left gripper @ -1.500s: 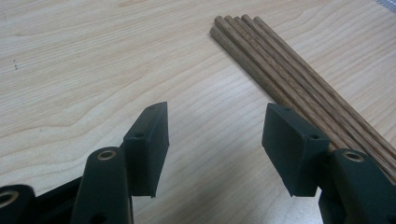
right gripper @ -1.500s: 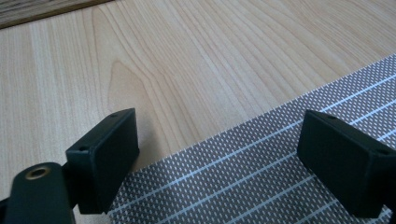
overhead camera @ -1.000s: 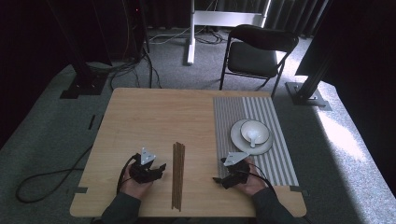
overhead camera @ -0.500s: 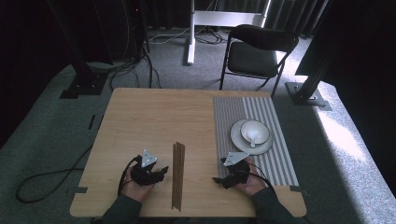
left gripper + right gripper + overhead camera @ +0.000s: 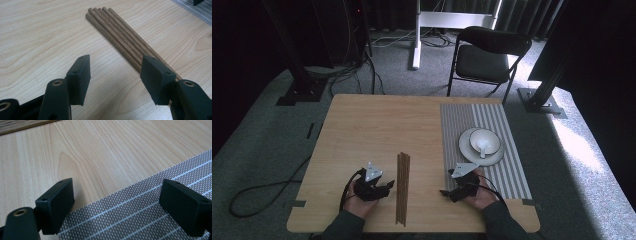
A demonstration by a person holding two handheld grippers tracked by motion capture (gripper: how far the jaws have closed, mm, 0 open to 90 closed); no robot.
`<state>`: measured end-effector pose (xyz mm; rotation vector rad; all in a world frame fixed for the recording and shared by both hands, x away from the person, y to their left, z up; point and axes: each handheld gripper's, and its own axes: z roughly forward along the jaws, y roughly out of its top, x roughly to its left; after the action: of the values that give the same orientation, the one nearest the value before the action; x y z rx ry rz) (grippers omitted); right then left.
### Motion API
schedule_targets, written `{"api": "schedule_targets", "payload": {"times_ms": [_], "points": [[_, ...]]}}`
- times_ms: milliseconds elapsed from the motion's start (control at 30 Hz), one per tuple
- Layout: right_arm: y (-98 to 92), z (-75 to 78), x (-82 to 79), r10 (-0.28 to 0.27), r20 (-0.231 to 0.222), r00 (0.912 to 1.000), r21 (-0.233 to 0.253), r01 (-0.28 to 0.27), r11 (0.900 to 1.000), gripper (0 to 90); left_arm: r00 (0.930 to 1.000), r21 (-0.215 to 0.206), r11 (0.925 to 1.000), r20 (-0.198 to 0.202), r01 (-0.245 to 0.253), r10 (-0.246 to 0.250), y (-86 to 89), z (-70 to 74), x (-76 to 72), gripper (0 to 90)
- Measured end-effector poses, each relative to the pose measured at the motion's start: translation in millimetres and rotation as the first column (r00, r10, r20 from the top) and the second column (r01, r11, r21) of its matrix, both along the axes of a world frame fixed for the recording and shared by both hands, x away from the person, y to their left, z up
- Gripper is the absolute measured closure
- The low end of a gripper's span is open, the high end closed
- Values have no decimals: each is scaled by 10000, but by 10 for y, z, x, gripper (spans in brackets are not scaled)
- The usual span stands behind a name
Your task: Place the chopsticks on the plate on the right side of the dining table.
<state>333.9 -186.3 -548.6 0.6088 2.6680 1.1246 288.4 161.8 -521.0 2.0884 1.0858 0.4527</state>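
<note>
A person's two hands come in from the near edge of a light wooden table (image 5: 362, 130), each holding a black two-jaw gripper low over the tabletop. The left gripper (image 5: 384, 187) rests in the left hand (image 5: 359, 202) with its jaws pointing toward the table's middle. In the left gripper view (image 5: 113, 75) its jaws stand wide apart and hold nothing. A bundle of dark brown wooden chopsticks (image 5: 120, 37) lies flat on the table just beside this gripper; the chopsticks run past the right-hand jaw and partly under it, with bare wood between the jaws.

The right gripper (image 5: 447, 192) sits in the right hand (image 5: 479, 197), well apart from the chopsticks (image 5: 402, 187) on their far side. In the right gripper view (image 5: 116, 205) its jaws are also spread wide and empty, straddling the edge of a grey striped woven placemat (image 5: 150, 207).

Beyond the right gripper, on the placemat (image 5: 507, 170), stands a white round plate (image 5: 464, 147) carrying a white bowl (image 5: 492, 137) with a white spoon (image 5: 482, 149) in it. Around the table is grey carpet (image 5: 262, 150) with trailing black cables (image 5: 257, 195). A black folding chair (image 5: 484, 55) stands behind the table before dark curtains.
</note>
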Motion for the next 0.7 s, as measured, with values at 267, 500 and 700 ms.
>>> {"api": "schedule_targets", "payload": {"times_ms": [267, 500, 700], "points": [[0, 0, 0, 0, -1, 10000, 0, 0, 10000, 118, 9999, -115, 9998, -63, 130, -131, -22, -4, -20, 416], [0, 0, 1, 5, 0, 10000, -3, -5, 10000, 118, 9996, -155, 9996, -119, 237, -238, -43, -8, -30, 416], [0, 0, 0, 3, -3, 10000, 0, -3, 10000, 118, 9990, -209, 9989, -189, 411, -415, -75, -12, -36, 431]]}}
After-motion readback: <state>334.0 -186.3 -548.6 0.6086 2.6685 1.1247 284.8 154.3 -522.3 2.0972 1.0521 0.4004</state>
